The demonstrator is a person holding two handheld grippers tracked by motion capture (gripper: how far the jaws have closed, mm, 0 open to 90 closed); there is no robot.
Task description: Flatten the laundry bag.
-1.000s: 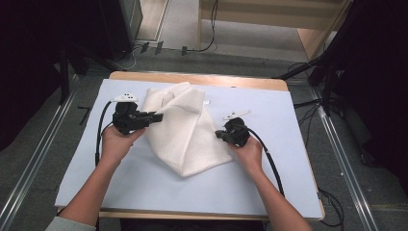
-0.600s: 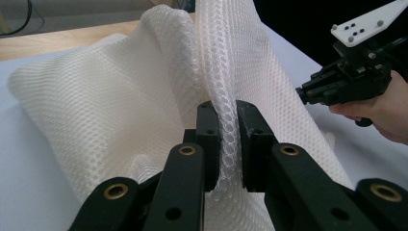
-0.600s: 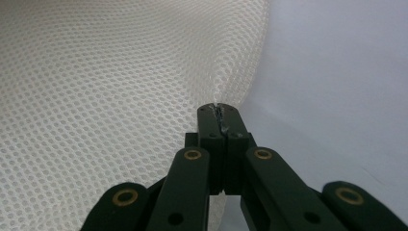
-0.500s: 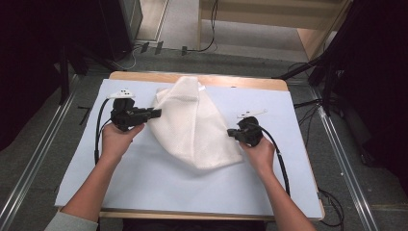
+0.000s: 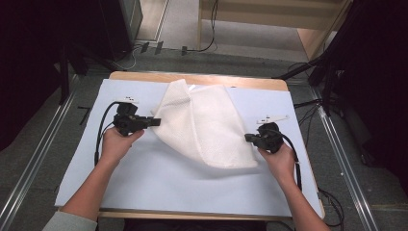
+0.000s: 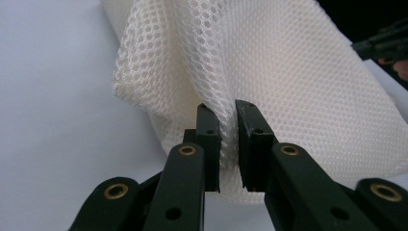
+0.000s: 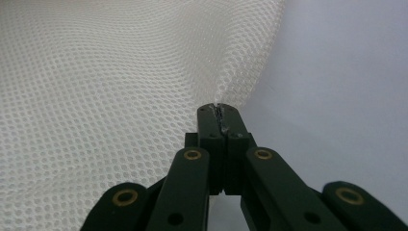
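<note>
A white mesh cloth (image 5: 207, 120) lies spread across the middle of the table, pulled between both grippers. My left gripper (image 5: 155, 121) points right at the cloth's left edge and is shut on a bunched fold of it. In the left gripper view that fold (image 6: 288, 72) fills the narrow gap between the jaws (image 6: 226, 108). My right gripper (image 5: 248, 138) points left at the cloth's near right corner. In the right gripper view its jaws (image 7: 220, 109) are pressed together on the thin edge of the mesh (image 7: 96, 72).
A pale sheet (image 5: 144, 192) covers the table, and a wooden edge (image 5: 192, 77) shows at the far side. Metal rails (image 5: 33, 163) run along both sides of the table. Cables (image 5: 202, 48) lie on the floor behind, near a wooden shelf (image 5: 308, 38).
My right gripper has moved right with the cloth's corner, drawing the bunched cloth out wider and flatter. The left gripper has sunk a little and still holds its fold.
</note>
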